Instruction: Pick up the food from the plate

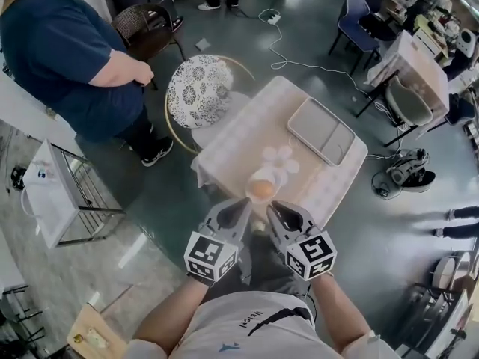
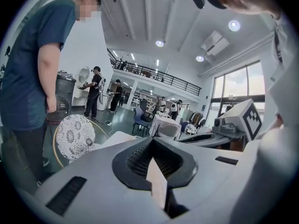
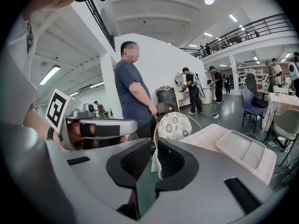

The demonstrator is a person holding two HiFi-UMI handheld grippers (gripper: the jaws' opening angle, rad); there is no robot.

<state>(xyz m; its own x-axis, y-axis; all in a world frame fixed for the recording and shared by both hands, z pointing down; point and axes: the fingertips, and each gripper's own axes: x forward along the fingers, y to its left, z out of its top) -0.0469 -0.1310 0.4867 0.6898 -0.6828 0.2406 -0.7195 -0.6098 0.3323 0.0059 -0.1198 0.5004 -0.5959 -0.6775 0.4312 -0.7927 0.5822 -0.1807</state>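
A round orange-brown piece of food (image 1: 260, 191) sits on a pale dish (image 1: 268, 176) near the front corner of the cloth-covered table (image 1: 239, 137). Just behind the dish lies a white flower-shaped plate (image 1: 281, 156). My left gripper (image 1: 246, 203) and right gripper (image 1: 275, 207) hover side by side just short of that corner, pointing at the food without touching it. Both have their jaws together and hold nothing. In the left gripper view the left gripper (image 2: 153, 148) is shut and empty. The right gripper (image 3: 156, 143) looks the same in its own view. Neither gripper view shows the food.
A grey two-part tray (image 1: 322, 131) lies on the table's far right. A round patterned chair (image 1: 198, 88) stands at the table's left, with a person in a blue shirt (image 1: 67, 51) beyond it. A metal rack (image 1: 67, 193) stands left, and a cabled device (image 1: 404, 170) sits on the floor right.
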